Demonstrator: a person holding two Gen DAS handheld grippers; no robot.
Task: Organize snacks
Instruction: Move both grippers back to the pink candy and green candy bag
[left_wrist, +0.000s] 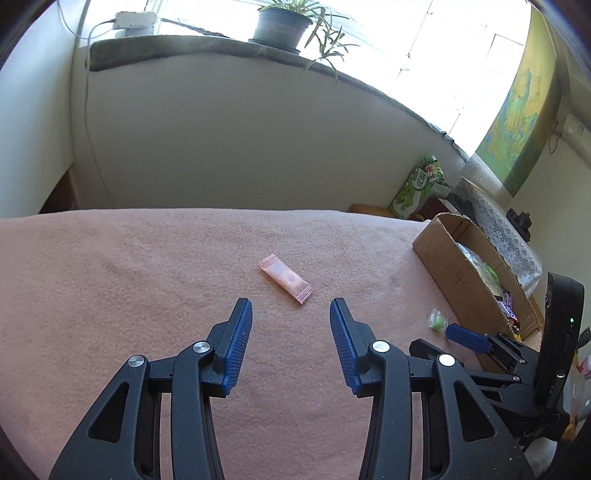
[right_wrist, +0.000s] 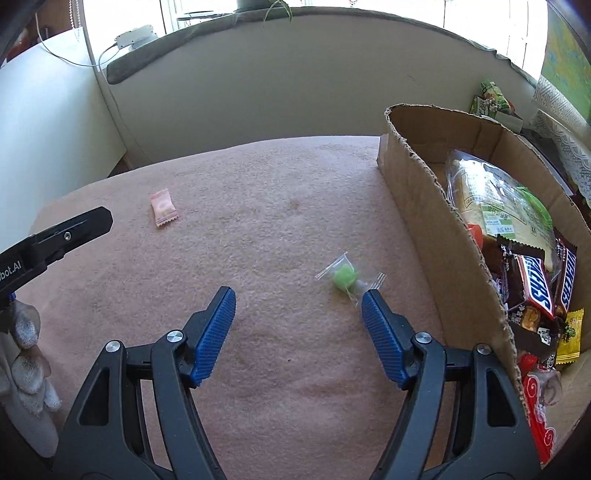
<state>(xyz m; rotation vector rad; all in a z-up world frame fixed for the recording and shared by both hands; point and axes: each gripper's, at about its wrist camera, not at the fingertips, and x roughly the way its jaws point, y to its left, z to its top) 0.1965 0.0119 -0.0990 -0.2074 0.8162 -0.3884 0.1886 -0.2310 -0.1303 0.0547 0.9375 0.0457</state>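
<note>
A pink wrapped snack lies on the pink blanket, just ahead of my open, empty left gripper; it also shows in the right wrist view. A green candy in a clear wrapper lies just ahead of my right gripper, close to its right fingertip; the gripper is open and empty. The candy also shows in the left wrist view. A cardboard box on the right holds Snickers bars and several other snacks. In the left wrist view the box stands at the right.
The pink blanket covers the surface up to a white wall. A potted plant sits on the sill above. A green package stands beyond the box. The left gripper's body shows at the left of the right wrist view.
</note>
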